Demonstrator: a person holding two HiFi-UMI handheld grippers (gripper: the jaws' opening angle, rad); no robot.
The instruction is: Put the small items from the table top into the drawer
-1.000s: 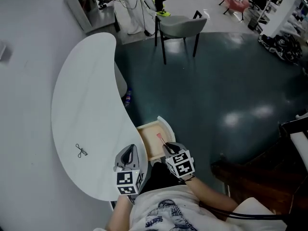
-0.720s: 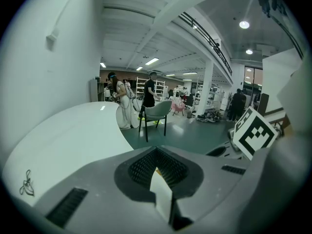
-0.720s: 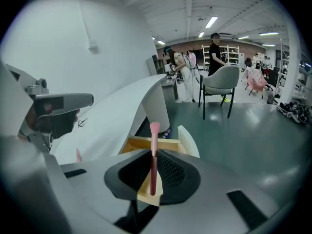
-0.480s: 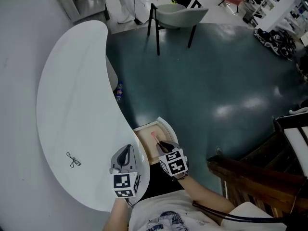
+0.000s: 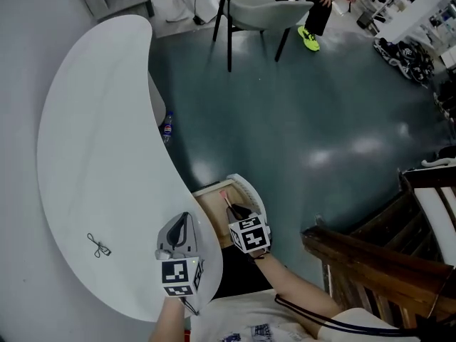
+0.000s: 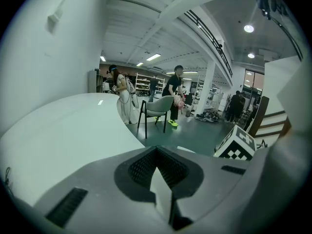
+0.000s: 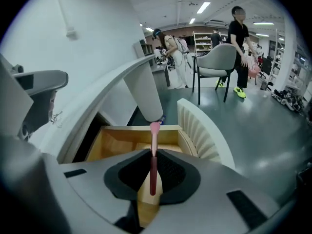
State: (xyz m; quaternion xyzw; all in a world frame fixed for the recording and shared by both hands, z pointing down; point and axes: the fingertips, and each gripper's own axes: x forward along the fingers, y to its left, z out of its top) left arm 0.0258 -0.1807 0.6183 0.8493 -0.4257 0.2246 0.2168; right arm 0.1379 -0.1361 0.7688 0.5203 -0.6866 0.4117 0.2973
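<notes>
Right gripper view: right gripper point(image 7: 153, 155) is pinching a pink-tipped stick point(image 7: 154, 135) right over the open drawer point(image 7: 117, 143). The grip's thin, so it could pivot and drop outside the drawer. Left gripper point(image 6: 158, 165) is closed up, empty.

White curved desk point(image 5: 92, 120): one small black item point(image 5: 98, 246) on top, well left of open drawer point(image 5: 211, 206).

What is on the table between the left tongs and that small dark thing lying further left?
Nothing: in the head view, only bare white table top separates the left tongs from the small dark thing.
</notes>
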